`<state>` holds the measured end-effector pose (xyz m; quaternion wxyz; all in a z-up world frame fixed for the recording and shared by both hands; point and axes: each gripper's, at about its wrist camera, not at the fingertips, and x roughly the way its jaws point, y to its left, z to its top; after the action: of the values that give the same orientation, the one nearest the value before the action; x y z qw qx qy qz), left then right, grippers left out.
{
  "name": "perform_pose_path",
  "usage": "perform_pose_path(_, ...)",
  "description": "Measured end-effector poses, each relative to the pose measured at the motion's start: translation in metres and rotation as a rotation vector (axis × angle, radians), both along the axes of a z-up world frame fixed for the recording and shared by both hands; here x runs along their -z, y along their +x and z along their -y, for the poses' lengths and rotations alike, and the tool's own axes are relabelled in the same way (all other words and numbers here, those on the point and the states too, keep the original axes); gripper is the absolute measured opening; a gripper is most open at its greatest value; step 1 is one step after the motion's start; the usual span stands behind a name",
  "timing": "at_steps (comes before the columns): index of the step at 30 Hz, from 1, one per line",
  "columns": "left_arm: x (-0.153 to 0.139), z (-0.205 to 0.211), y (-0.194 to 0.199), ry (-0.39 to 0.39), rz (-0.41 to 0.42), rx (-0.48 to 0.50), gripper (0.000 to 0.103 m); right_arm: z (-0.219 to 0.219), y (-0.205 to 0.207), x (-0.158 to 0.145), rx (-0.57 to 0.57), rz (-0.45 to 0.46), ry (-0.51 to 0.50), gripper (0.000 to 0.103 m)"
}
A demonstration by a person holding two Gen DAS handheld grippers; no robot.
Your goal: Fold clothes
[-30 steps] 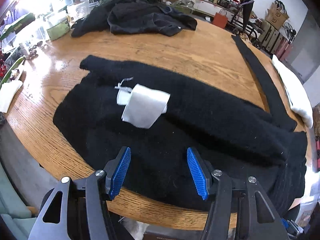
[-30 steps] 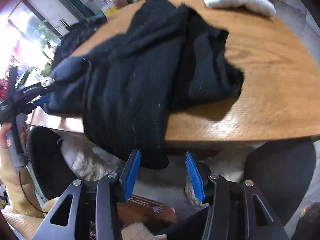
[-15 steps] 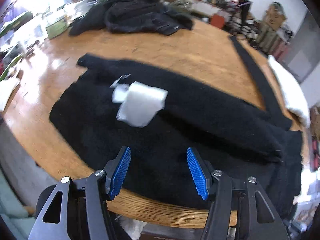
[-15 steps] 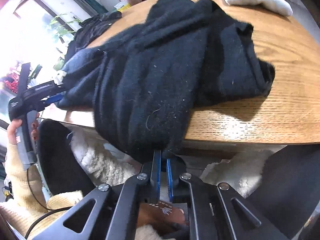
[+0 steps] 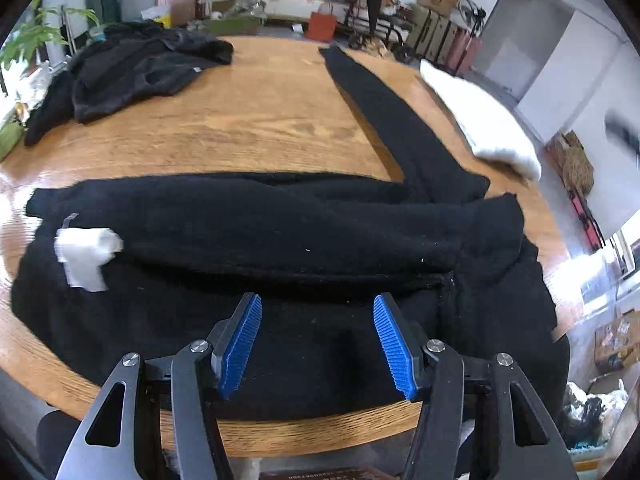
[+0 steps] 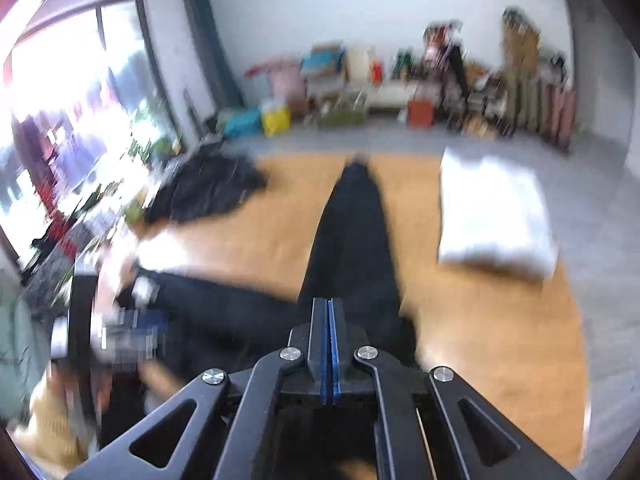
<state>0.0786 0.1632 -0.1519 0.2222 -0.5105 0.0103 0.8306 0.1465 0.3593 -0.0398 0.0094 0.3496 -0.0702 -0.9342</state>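
Right gripper (image 6: 328,344): blue pads were pressed flat together, no gap visible. The black garment (image 5: 280,240) ran straight out from the tips, a long black strip of it stretching away across the table (image 5: 260,120). Whether fabric was actually pinched between the pads couldn't be told; the frame was heavily motion-blurred and the pads looked fully together. Jaws had just been closing.

Left gripper (image 5: 316,344): jaws stood wide apart, nothing between the pads. It hung over the near edge of the garment, apart from the cloth.

The garment lay spread across the near part of the round wooden table, its near hem hanging slightly over the table edge. A rolled fold ran left to right across its middle. A white tag (image 5: 86,256) sat on it at the left end. One long black sleeve (image 5: 384,112) extended away towards the far side of the table.

Further out: a folded white cloth (image 5: 480,120) lay at the right edge of the table, just beside the sleeve. A crumpled dark pile of clothes (image 5: 132,68) sat at the far left. In the right wrist view, the person's left hand (image 6: 116,280) and the left gripper showed as a blur at lower left.
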Motion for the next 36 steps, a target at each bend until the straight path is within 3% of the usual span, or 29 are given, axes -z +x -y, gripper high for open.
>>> perform_pose_path(2, 0.002, 0.0, 0.0, -0.011, 0.001, -0.009, 0.06, -0.004, -0.021, -0.017, 0.025, -0.04, 0.021, 0.001)
perform_pose_path(5, 0.007, 0.008, -0.003, -0.016, 0.009, -0.041, 0.06, -0.002, -0.039, -0.015, -0.014, 0.033, 0.018, 0.006)
perform_pose_path(6, 0.011, 0.012, -0.007, -0.006, 0.021, -0.058, 0.06, 0.003, -0.036, -0.006, -0.043, 0.067, 0.028, 0.008)
perform_pose_path(9, 0.014, 0.018, -0.002, 0.084, 0.086, -0.039, 0.06, 0.018, -0.008, 0.035, -0.109, 0.152, 0.018, 0.031)
perform_pose_path(13, 0.012, 0.012, 0.025, 0.199, 0.17, 0.137, 0.06, 0.031, 0.048, 0.096, -0.159, 0.282, -0.118, 0.031)
perform_pose_path(18, 0.014, 0.001, 0.071, 0.19, 0.193, 0.268, 0.06, 0.03, 0.102, 0.148, -0.104, 0.37, -0.219, 0.043)
perform_pose_path(21, 0.028, -0.007, 0.094, 0.119, 0.212, 0.257, 0.06, 0.027, 0.114, 0.173, -0.039, 0.419, -0.208, 0.048)
perform_pose_path(22, 0.035, -0.01, 0.103, 0.084, 0.215, 0.249, 0.06, 0.028, 0.114, 0.182, -0.027, 0.43, -0.209, 0.048)
perform_pose_path(26, 0.059, -0.022, 0.123, 0.078, 0.286, 0.272, 0.06, 0.032, 0.111, 0.204, -0.024, 0.419, -0.266, 0.048)
perform_pose_path(32, 0.063, -0.035, 0.131, 0.091, 0.247, 0.279, 0.06, 0.037, 0.104, 0.216, -0.058, 0.346, -0.283, 0.053)
perform_pose_path(35, 0.066, -0.034, 0.125, 0.176, 0.285, 0.275, 0.06, 0.034, 0.108, 0.215, -0.092, 0.318, -0.341, 0.032)
perform_pose_path(36, 0.068, -0.034, 0.123, 0.199, 0.296, 0.264, 0.06, 0.034, 0.111, 0.213, -0.113, 0.308, -0.346, 0.019)
